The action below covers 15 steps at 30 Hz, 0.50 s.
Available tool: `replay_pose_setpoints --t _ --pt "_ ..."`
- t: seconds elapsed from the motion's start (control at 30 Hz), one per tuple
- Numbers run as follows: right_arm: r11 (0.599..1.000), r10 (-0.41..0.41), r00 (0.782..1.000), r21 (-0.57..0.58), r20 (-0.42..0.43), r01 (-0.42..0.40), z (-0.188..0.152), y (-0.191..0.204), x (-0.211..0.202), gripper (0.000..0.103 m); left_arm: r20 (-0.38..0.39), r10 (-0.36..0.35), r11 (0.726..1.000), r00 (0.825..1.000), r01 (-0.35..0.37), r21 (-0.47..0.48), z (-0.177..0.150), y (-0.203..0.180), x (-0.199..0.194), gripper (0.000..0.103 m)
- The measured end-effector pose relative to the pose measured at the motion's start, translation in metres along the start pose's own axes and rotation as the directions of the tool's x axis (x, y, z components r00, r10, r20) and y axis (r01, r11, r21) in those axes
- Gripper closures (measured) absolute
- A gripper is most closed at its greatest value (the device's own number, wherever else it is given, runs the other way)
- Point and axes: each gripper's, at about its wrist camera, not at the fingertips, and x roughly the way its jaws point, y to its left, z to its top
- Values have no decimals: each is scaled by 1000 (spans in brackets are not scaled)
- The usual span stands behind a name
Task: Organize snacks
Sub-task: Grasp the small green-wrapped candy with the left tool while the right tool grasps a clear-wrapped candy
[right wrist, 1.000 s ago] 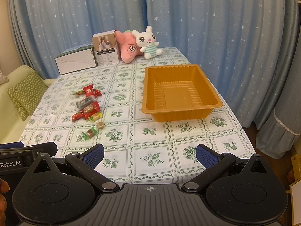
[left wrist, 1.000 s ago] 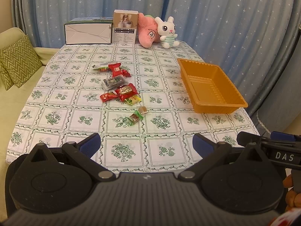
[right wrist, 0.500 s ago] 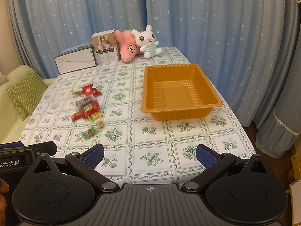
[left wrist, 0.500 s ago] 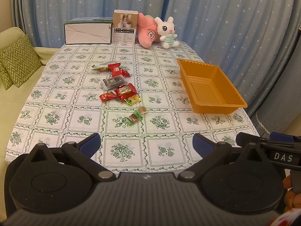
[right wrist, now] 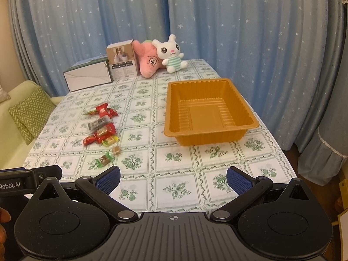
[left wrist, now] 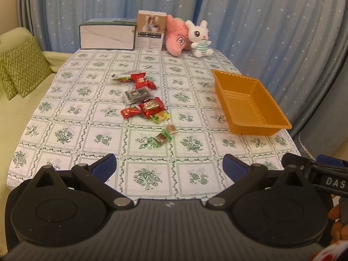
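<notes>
Moved since earlier: nothing notable. Left tool (left wrist: 169,166) and right tool (right wrist: 173,177) wide, empty. Step: pre-reach. Next: green-wrapped candy (left wrist: 163,138) ahead, then orange tray (right wrist: 252,124).

One orange ribbed plastic tray (right wrist: 208,113). Two plush toys: one pink (right wrist: 146,62), one white rabbit (right wrist: 170,53). Two cardboard boxes: one long white (right wrist: 88,77), one upright printed (right wrist: 122,62). About nine wrapped snacks (left wrist: 148,106) in a loose scatter; overlaps make the count uncertain. Two green zigzag cushions (left wrist: 24,66).
</notes>
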Motion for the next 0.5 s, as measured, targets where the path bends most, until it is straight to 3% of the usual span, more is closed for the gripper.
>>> replay_pose_setpoints --t 0.27,0.5 --pt "999 33 999 -16 5 -33 0 5 32 0 -15 -36 999 999 36 26 11 23 35 5" --pt "999 50 999 -6 -9 -50 6 4 68 0 -59 -70 982 996 80 173 22 28 81 15"
